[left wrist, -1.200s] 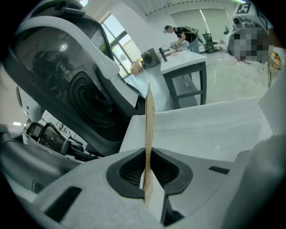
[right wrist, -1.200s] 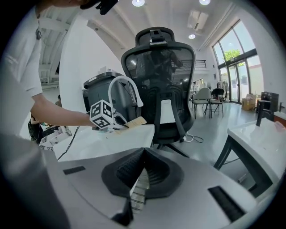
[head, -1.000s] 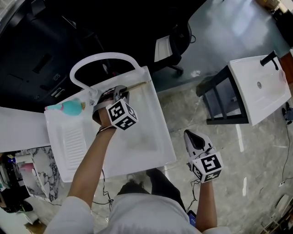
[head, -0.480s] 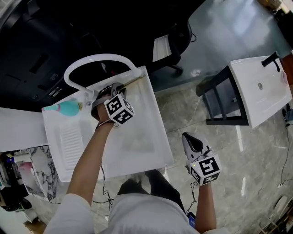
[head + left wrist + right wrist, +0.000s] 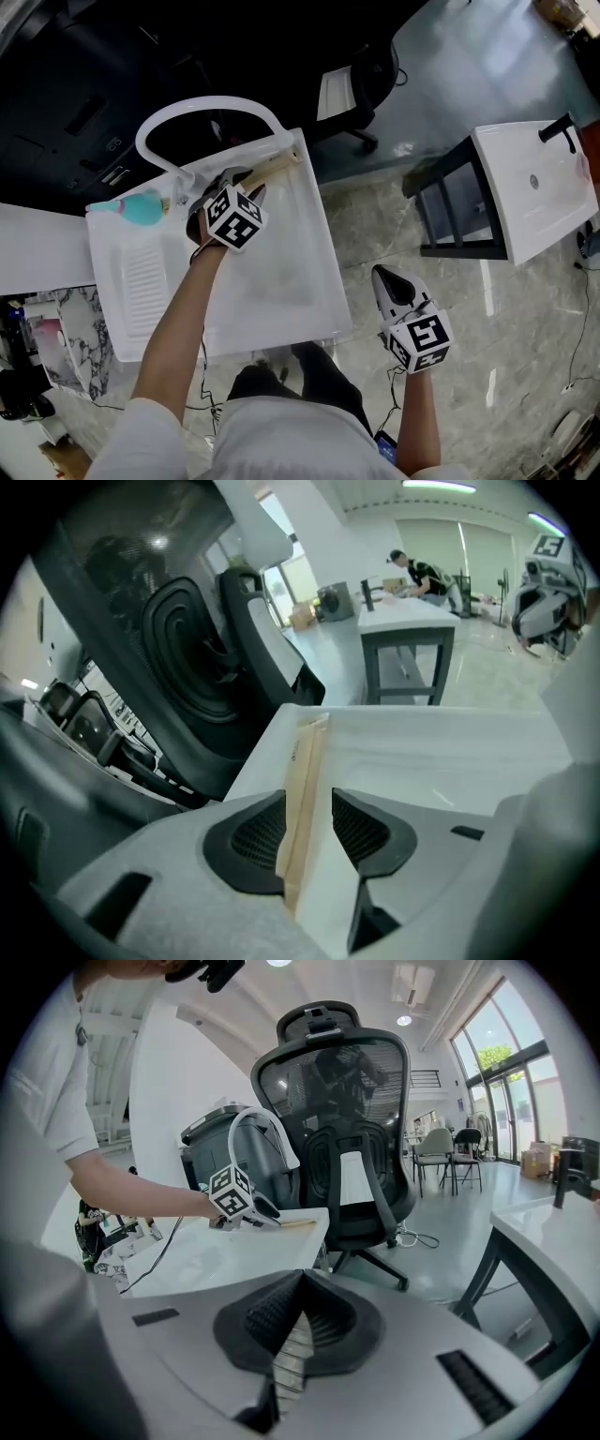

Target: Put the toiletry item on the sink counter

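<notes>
A slim wooden toiletry stick (image 5: 274, 166) lies along the back ledge of the white sink counter (image 5: 330, 281). My left gripper (image 5: 242, 181) sits at that ledge with its jaws opening. In the left gripper view the stick (image 5: 302, 771) runs between the two pads of the left gripper (image 5: 309, 806); a gap shows on its right side. My right gripper (image 5: 390, 283) hangs over the floor to the right of the counter, shut with nothing in it (image 5: 298, 1314). The right gripper view shows the left gripper (image 5: 248, 1207) and the stick (image 5: 298, 1222) from afar.
A teal item (image 5: 141, 210) rests at the counter's back left corner, beside the white arched faucet (image 5: 202, 108). A black office chair (image 5: 366, 80) stands behind the counter. A second white basin (image 5: 534, 183) on a black stand (image 5: 455, 206) is at the right.
The left gripper's jaws have spread apart around the wooden stick, which now rests on the back ledge. The right gripper has hardly moved.
</notes>
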A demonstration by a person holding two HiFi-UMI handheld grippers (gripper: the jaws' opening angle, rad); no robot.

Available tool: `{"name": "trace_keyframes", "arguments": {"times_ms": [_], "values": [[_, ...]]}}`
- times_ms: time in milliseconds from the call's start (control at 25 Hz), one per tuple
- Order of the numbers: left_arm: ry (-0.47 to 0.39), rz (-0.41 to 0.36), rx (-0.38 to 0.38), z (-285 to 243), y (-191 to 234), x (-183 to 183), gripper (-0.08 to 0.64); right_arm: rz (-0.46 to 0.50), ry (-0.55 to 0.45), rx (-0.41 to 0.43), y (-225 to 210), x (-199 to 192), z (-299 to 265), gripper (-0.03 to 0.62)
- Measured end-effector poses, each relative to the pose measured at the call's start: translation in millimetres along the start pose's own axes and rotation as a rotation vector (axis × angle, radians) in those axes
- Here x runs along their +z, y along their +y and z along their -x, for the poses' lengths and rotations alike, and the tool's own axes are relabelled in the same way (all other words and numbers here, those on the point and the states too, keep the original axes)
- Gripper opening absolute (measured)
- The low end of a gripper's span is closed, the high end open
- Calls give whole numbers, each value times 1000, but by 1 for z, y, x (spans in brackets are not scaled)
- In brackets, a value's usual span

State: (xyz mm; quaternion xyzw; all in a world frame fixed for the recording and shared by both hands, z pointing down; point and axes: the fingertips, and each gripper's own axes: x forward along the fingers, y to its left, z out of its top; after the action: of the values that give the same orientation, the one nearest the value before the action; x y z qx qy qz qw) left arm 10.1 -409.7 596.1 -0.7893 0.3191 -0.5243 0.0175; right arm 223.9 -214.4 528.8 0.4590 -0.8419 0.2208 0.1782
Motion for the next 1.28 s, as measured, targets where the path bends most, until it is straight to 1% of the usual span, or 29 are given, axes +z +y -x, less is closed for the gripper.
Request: {"name": "trace_keyframes", "arguments": {"times_ms": [80,160,240,320,440,600,760,1000,1160,1280], "values": [[-54,27,-15,10,-4,9,143,11,-4,1,2,3,2,-3],[-98,36,-20,21,-8,16,143,19,-12,-8,3,7,6,-3],[-122,58,-17,33,-9,17,141,19,-23,-18,6,12,12,-3],[-146,97,-14,50,-8,16,138,18,-37,-27,11,18,19,-3],[-212,162,-13,81,-8,18,78,29,-59,-47,18,28,31,-3],[-302,233,-9,124,-10,16,38,62,-92,-91,28,41,44,-3],[-373,298,-1,166,-19,0,15,75,-135,-142,46,55,63,-3],[-491,385,20,249,-31,-37,11,149,-185,-145,108,73,89,-3],[-562,395,52,320,-50,-68,11,198,-234,-150,163,86,118,-3],[-608,403,92,371,-59,-97,11,258,-273,-153,206,99,137,-3]]}}
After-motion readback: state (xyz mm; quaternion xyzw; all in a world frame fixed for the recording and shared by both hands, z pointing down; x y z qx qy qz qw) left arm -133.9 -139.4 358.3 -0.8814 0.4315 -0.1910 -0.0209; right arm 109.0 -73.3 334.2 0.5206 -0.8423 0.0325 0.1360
